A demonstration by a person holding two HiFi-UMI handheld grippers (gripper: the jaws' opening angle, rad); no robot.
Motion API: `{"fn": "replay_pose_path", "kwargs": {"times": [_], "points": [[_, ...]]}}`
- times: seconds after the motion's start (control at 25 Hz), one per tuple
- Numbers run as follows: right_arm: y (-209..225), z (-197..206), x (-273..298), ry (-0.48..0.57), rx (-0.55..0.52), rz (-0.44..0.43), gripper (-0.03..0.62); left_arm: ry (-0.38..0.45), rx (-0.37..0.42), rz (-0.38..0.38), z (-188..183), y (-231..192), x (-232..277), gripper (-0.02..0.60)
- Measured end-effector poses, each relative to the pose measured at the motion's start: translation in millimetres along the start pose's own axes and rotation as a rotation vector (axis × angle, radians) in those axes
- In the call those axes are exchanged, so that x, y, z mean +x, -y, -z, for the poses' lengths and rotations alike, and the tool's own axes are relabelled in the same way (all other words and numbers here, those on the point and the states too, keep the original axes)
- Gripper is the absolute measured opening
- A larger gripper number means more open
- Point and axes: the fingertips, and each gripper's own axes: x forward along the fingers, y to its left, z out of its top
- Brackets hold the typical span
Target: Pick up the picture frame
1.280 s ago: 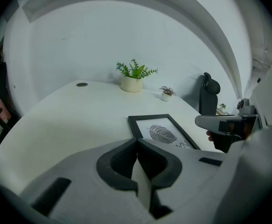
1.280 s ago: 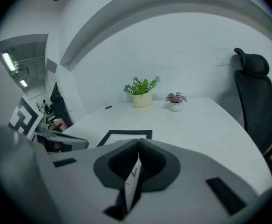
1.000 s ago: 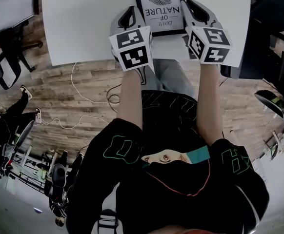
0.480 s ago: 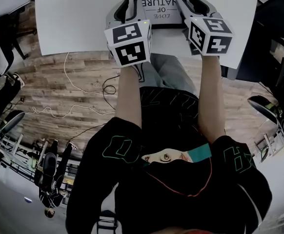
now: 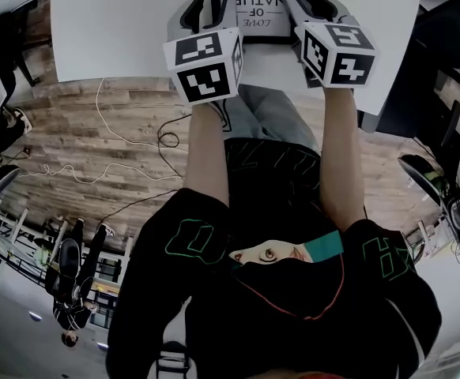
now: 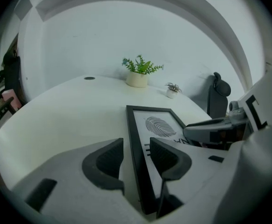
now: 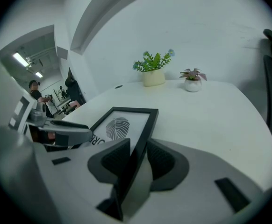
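A black picture frame (image 5: 254, 10) with a leaf print lies on the white table (image 5: 119, 30). My left gripper (image 5: 209, 10) straddles its left edge, and my right gripper (image 5: 307, 2) straddles its right edge. In the left gripper view the frame's (image 6: 157, 125) black border runs between the left gripper's (image 6: 136, 155) pads with a gap on each side; these jaws have just been opening. In the right gripper view the border (image 7: 122, 122) passes between the right gripper's (image 7: 138, 160) pads, which do not clearly press on it; these jaws opened, then closed slightly.
Two small potted plants (image 6: 138, 73) (image 6: 172, 90) stand at the table's far edge. A dark chair (image 6: 218, 94) is beyond the table on the right. Cables lie on the wooden floor (image 5: 127, 140) below the near table edge.
Both grippers' jaws have spread apart around the frame's edges. In the head view the grippers and the frame sit slightly higher in the picture than before.
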Motion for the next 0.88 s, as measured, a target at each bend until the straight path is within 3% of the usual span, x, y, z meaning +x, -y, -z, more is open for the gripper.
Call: {"fn": "replay_pose_path", "kwargs": {"times": [0.28, 0.68, 0.88], "points": [[-0.1, 1.0, 0.3, -0.009, 0.003, -0.001, 0.121, -0.011, 0.012, -0.032, 3.4, 4.4, 3.1, 0.133], [1.7, 0.4, -0.4, -0.017, 0.086, 0.010, 0.092, 0.007, -0.066, -0.067, 3.0, -2.0, 0.8, 0.078], [4.7, -3.2, -3.5, -0.008, 0.111, 0.036, 0.084, 0.005, -0.086, -0.049, -0.7, 1.0, -0.6, 0.072]]}}
